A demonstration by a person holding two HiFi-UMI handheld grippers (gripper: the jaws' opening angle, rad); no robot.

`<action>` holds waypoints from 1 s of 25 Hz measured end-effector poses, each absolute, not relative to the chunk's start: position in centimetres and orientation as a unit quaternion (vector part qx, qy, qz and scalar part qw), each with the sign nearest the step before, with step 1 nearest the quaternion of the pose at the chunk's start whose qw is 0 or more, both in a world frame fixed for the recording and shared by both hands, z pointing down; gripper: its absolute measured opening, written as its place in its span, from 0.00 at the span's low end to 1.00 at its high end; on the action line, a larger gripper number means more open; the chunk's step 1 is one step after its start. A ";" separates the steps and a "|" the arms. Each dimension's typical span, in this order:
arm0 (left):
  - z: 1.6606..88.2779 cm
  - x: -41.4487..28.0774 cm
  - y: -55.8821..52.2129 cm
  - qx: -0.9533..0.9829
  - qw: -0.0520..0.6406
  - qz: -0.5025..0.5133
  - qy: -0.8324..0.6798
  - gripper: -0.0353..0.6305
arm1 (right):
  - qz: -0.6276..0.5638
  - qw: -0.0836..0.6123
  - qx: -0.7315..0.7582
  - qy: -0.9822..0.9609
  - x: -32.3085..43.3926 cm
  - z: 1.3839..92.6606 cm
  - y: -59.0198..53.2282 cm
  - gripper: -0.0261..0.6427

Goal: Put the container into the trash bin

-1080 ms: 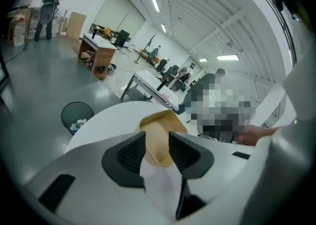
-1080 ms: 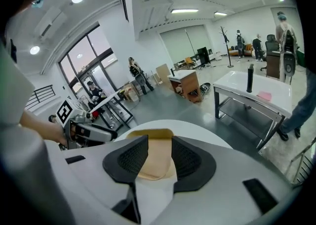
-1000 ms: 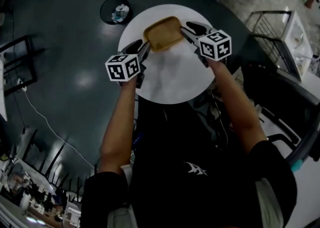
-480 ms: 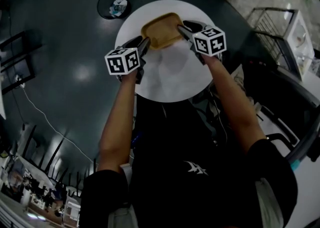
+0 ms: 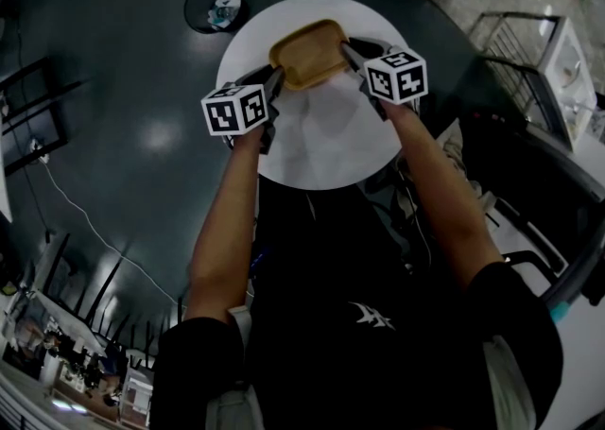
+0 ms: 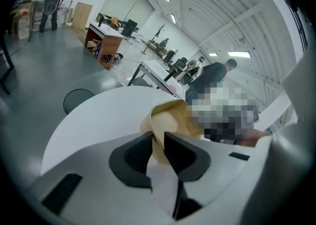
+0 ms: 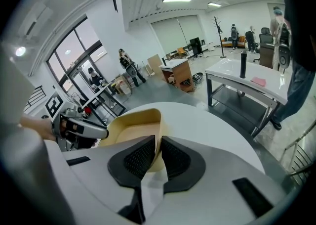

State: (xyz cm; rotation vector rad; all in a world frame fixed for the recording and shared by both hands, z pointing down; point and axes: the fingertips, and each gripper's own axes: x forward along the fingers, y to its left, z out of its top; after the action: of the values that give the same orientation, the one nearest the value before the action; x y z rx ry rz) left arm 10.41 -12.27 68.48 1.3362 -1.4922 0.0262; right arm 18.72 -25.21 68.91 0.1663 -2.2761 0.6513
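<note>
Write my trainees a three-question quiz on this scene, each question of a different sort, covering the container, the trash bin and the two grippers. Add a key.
1. True or false: the container is already in the trash bin.
2. Where is the trash bin relative to the round white table? A) on it; B) on the floor beside it; C) under it.
3. Short answer: what stands between the jaws of the left gripper and of the right gripper?

Key
1. False: it is on the table.
2. B.
3. The container's wall, at opposite sides; both grippers' jaws are closing on it.
</note>
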 end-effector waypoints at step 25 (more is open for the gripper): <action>59.0 8.9 -12.3 0.609 0.461 0.012 -0.645 0.11 | 0.236 0.306 0.116 -0.915 19.2 59.4 -24.1 0.13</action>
State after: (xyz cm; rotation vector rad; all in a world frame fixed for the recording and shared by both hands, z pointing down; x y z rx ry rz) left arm 8.87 -12.33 59.02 1.4991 -1.5867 0.0289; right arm 19.18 -24.08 59.42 0.3064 -2.4221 0.6242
